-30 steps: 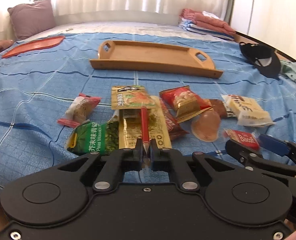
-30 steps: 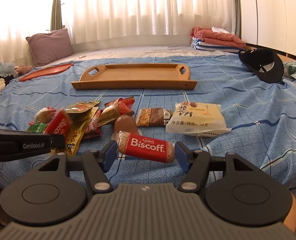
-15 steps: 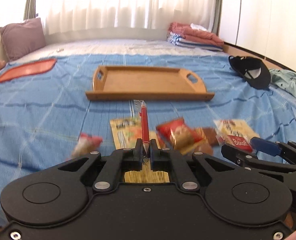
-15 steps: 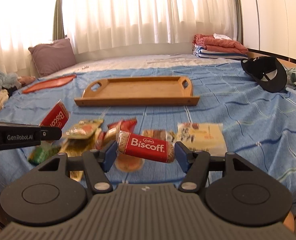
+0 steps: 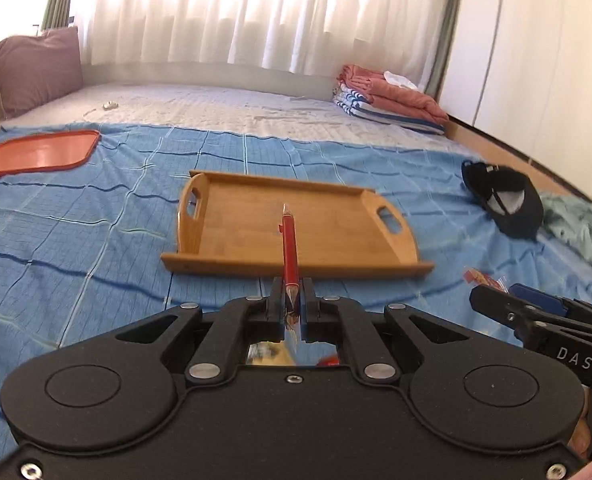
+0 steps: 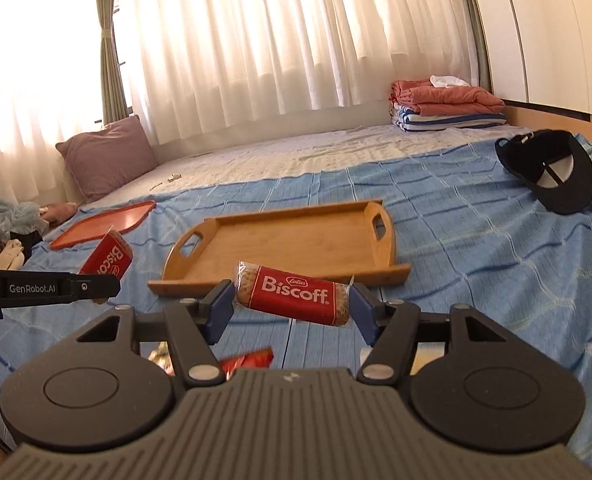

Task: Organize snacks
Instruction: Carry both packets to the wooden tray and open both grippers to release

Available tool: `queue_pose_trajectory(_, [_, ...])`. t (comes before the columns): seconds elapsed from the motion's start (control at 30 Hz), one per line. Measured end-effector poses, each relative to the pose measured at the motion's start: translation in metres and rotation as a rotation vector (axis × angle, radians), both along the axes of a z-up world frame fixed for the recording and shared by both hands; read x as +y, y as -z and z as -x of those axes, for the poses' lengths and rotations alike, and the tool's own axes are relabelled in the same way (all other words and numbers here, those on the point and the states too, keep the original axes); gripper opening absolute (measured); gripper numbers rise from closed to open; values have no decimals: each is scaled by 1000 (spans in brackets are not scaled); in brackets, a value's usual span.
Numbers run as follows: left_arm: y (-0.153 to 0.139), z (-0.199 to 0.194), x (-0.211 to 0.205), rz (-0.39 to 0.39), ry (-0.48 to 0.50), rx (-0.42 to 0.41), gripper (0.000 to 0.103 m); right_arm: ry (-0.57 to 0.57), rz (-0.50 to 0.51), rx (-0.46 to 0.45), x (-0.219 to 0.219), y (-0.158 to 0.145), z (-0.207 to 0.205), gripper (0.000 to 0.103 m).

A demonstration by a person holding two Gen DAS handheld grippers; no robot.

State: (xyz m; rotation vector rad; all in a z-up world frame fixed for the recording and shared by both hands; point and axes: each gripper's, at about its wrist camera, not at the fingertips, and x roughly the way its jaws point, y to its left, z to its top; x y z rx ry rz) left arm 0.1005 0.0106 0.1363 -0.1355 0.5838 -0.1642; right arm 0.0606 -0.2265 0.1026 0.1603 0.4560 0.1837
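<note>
Bed cover (image 5: 95, 248): big, blue, with a pale grid of lines. All things sit on it.
Wooden tray (image 6: 287, 240): light brown, two handle holes, nothing in it. It is the landmark.
Pillow (image 6: 107, 156): purple, far behind the wooden tray, to its left.
Folded clothes (image 6: 448, 108): pink and striped pile, far behind the wooden tray, to its right.
Orange tray (image 5: 39, 154): flat, lies left of the wooden tray and farther back.
Black cap (image 6: 548, 168): lies right of the wooden tray, inside facing up.
Right gripper (image 6: 291, 304): blue pads squeeze a cookie pack from both ends, in the air just in front of the wooden tray.
Right cookie pack (image 6: 293, 294): red, white words "Lotus Biscoff".
Left gripper (image 5: 290, 300): jaws clamped tight on a second pack, seen edge-on, in front of the wooden tray. Its side reads "GenRobot.AI" in the right view.
Left cookie pack (image 6: 107, 260): red, "Biscoff" reads sideways.
</note>
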Motion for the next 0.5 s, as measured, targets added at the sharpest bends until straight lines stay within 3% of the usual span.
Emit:
queue_pose_trajectory(0.3, [-10,-84,-7,10,10,82,6,-47,14,9,-2,-28,-77,65])
queue_pose_trajectory(0.5, [-15,-143,-22,-35,33,116,7,-73,19,100,1,-26,-139,65])
